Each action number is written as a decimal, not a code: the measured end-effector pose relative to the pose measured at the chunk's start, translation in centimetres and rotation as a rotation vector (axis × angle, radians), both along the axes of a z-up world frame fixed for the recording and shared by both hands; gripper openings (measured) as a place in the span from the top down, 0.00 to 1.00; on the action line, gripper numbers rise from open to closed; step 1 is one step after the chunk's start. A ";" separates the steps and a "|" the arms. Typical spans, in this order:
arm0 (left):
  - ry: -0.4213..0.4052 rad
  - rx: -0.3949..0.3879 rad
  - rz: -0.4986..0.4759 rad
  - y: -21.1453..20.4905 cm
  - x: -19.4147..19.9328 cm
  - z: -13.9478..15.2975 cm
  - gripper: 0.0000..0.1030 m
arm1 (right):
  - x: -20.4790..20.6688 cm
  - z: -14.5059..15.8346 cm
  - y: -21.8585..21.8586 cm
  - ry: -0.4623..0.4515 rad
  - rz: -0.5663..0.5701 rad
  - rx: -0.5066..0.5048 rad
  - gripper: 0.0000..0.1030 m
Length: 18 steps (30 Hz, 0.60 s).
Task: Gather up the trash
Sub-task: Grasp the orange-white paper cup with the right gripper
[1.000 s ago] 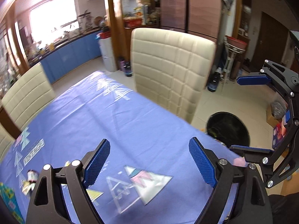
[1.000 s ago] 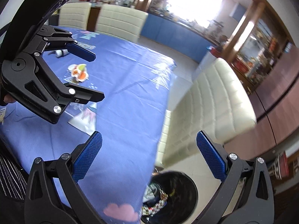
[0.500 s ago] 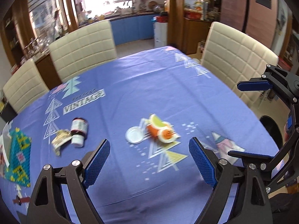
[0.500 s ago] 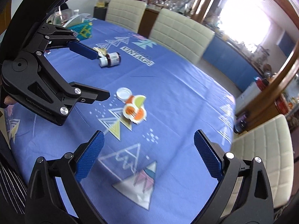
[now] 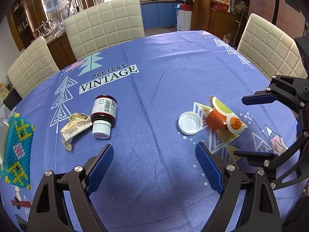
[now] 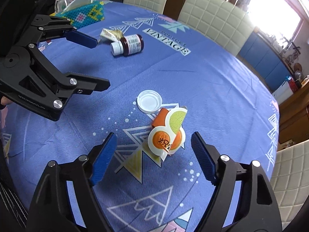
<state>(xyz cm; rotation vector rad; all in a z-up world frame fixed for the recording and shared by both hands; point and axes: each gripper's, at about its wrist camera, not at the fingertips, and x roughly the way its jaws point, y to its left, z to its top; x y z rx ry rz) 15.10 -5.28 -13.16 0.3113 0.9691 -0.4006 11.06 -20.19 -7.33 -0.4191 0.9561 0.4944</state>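
Both grippers — left [image 5: 152,162] and right [image 6: 154,150] — are hovering with fingers apart; the tablecloth [image 5: 164,73] is reading "Perfect VINTAGE" beside a barcoded bottle [image 5: 104,114].

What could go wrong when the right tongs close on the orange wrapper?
The orange wrapper is crumpled and light, so the open right tongs may press it flat or push it away. The white lid lies very near and could be knocked. The left tongs, also open, hover nearby and might collide.
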 end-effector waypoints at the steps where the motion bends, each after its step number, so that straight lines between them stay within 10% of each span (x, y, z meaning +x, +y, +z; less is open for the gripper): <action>1: 0.010 0.000 -0.003 0.0 0.2 -0.5 0.18 | 0.4 -0.5 0.1 0.011 -0.001 0.002 0.30; 8: 0.059 -0.013 -0.036 -1.4 1.2 -2.5 0.18 | 2.2 -2.4 -0.2 0.053 -0.001 -0.013 0.68; 18: 0.081 -0.041 -0.100 -5.2 2.8 -3.4 0.18 | 2.7 -2.2 -3.3 0.026 -0.054 -0.034 0.72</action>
